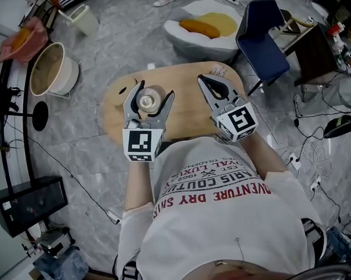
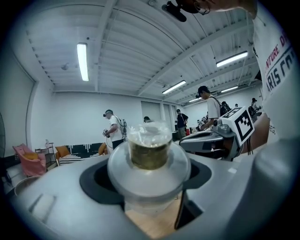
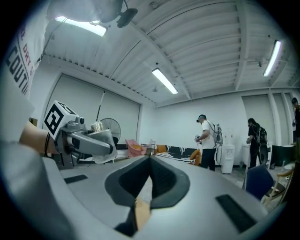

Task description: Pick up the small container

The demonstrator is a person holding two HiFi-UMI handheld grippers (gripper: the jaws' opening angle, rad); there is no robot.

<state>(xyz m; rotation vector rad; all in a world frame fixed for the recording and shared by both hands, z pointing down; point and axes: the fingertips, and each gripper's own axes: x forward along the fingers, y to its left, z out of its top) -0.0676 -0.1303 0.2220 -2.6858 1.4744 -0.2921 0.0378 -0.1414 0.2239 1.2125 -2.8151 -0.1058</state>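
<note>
The small container [image 1: 149,100] is a clear plastic pot with a wide lid and something yellowish inside. My left gripper [image 1: 157,88] is shut on it, one jaw on each side, holding it above the oval wooden table [image 1: 186,116]. In the left gripper view the small container [image 2: 149,159] fills the gap between the jaws and stands tilted up toward the ceiling. My right gripper [image 1: 202,78] hovers over the table's right half, to the right of the left one. Its jaws meet at the tips with nothing between them, and the right gripper view shows the same right gripper [image 3: 149,158].
A blue chair [image 1: 264,37] stands past the table's far right. A white lounge seat with a yellow cushion [image 1: 202,28] lies beyond it. A white tub [image 1: 50,69] is at the far left, a black box [image 1: 30,204] at the near left. Cables [image 1: 307,154] trail on the floor at right.
</note>
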